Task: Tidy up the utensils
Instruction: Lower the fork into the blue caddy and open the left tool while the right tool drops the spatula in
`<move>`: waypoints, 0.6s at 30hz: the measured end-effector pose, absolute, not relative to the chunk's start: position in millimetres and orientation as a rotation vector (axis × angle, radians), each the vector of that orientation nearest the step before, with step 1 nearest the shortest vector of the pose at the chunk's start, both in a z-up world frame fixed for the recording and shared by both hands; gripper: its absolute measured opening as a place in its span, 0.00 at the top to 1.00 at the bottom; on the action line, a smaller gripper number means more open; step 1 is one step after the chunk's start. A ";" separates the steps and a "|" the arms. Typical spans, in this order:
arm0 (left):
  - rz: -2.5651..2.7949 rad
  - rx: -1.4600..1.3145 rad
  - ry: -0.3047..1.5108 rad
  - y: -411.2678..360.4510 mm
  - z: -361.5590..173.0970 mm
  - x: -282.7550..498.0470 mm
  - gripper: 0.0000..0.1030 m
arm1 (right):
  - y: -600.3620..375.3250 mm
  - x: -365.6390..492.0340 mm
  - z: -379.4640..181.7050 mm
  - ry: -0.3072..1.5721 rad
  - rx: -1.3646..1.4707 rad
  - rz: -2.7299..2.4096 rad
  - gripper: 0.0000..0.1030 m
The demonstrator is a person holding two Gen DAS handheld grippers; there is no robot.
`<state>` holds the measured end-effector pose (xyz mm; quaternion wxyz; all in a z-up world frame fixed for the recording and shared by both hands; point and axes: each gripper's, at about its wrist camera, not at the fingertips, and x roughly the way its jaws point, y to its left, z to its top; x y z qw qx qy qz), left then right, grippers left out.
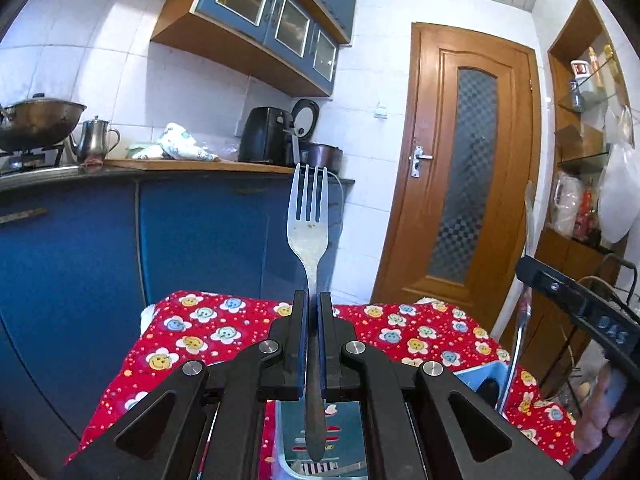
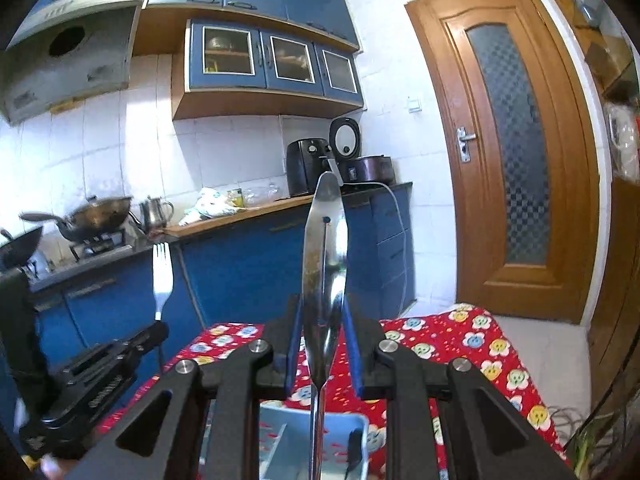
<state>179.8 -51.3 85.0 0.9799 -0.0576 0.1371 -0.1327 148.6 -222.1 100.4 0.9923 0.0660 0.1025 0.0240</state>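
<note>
My left gripper (image 1: 313, 300) is shut on a steel fork (image 1: 308, 216), held upright with its tines up; the handle end hangs over a light blue tray (image 1: 340, 432) below. The fork (image 2: 162, 276) and left gripper (image 2: 156, 330) also show at the left in the right wrist view. My right gripper (image 2: 322, 312) is shut on a steel spoon (image 2: 325, 248), bowl up and edge-on, its handle reaching down over the blue tray (image 2: 288, 424). The spoon handle (image 1: 520, 328) and the right gripper's body show at the right in the left wrist view.
The tray sits on a table with a red flower-print cloth (image 1: 224, 328). Behind are blue kitchen cabinets (image 1: 200, 232), a counter with a wok (image 1: 36, 120), a kettle (image 1: 94, 140) and an air fryer (image 1: 266, 136). A wooden door (image 1: 464, 176) stands at the right.
</note>
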 end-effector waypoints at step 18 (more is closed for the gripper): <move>-0.260 -0.101 0.372 -57.2 59.9 179.1 0.88 | -224.0 148.5 64.3 0.328 0.150 0.073 0.70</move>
